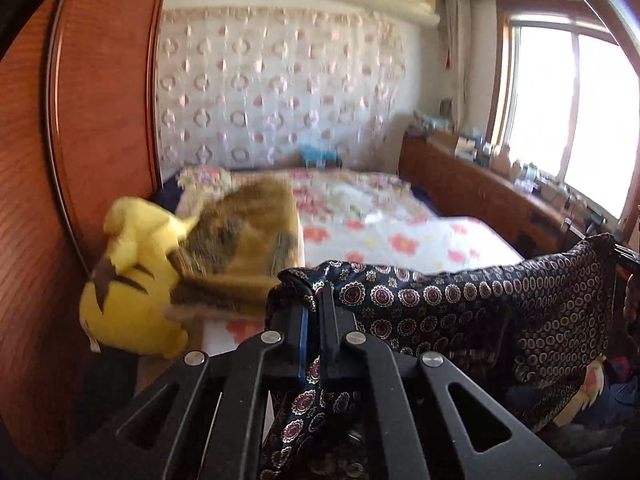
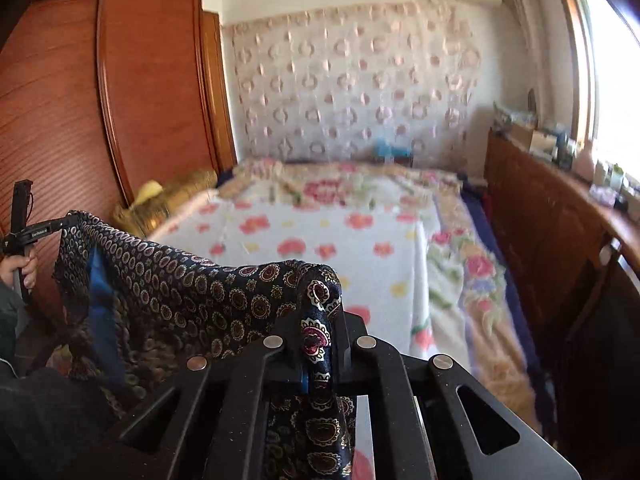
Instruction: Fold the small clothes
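Left wrist view: we see the left gripper (image 1: pixel 314 312) with its fingers (image 1: pixel 329 320) clamped together on one corner of the dark patterned garment (image 1: pixel 460 308).
Right wrist view: we see the right gripper (image 2: pixel 320 316) with its fingers (image 2: pixel 346 344) pinched on the opposite corner, and the cloth folds over them and hangs down between the black arms.
Garment: it is stretched between our two grippers, lifted clear above the bed (image 2: pixel 320 248), its top edge sagging a little in the middle, a blue lining showing at the far end in the right wrist view.
Hand: at the left edge of the right wrist view we see the hand (image 2: pixel 28 268) on the other tool's handle.
Bed: a white cover with pink flowers lies under and beyond the cloth.
Toys: a yellow plush toy (image 1: pixel 132 280) and a brown furry cushion (image 1: pixel 248 232) rest at the bed's left side, against the wardrobe (image 1: pixel 100 120).
Room: a patterned curtain (image 1: pixel 276 96) covers the far wall; a wooden sideboard (image 2: pixel 552 216) with small clutter runs beneath the bright window (image 1: pixel 568 108) on the right.
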Demonstrator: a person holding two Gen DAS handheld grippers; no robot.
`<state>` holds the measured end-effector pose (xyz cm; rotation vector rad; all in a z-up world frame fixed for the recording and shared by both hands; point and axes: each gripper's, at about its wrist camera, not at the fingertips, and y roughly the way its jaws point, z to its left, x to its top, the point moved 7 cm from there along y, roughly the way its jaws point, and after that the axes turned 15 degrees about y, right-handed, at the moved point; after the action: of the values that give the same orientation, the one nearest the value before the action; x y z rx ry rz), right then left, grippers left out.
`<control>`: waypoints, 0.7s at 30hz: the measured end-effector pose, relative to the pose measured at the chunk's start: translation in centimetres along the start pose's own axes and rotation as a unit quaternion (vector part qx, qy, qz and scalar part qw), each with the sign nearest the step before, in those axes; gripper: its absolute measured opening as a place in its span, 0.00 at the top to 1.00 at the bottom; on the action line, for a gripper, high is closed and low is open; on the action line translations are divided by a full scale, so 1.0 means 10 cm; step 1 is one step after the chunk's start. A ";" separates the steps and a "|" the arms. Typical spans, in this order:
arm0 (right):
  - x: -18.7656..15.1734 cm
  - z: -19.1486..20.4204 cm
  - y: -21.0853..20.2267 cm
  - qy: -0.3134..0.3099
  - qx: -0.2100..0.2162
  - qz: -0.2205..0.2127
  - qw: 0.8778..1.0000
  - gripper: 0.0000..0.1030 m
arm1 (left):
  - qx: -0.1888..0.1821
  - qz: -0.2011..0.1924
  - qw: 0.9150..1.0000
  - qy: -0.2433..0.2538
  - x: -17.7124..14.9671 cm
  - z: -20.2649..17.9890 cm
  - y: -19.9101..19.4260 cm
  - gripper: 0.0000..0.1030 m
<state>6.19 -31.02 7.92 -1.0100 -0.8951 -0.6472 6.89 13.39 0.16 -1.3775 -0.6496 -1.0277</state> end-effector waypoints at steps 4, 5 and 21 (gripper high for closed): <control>0.37 0.22 -0.43 -0.024 0.012 -0.051 0.998 0.94 | 0.019 -0.054 0.998 0.014 0.42 0.09 -0.33 0.96; 0.48 0.29 -0.54 -0.033 0.015 -0.064 0.997 0.94 | 0.024 -0.065 0.997 0.020 0.52 0.12 -0.39 0.96; 1.64 0.61 -0.70 -0.084 0.003 -0.136 0.987 0.94 | 0.093 -0.102 0.990 0.043 1.49 0.79 0.04 0.96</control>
<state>6.69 -29.26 26.68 -0.9542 -1.1967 -0.7961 15.37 18.02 13.95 -1.1153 -0.8138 -1.1511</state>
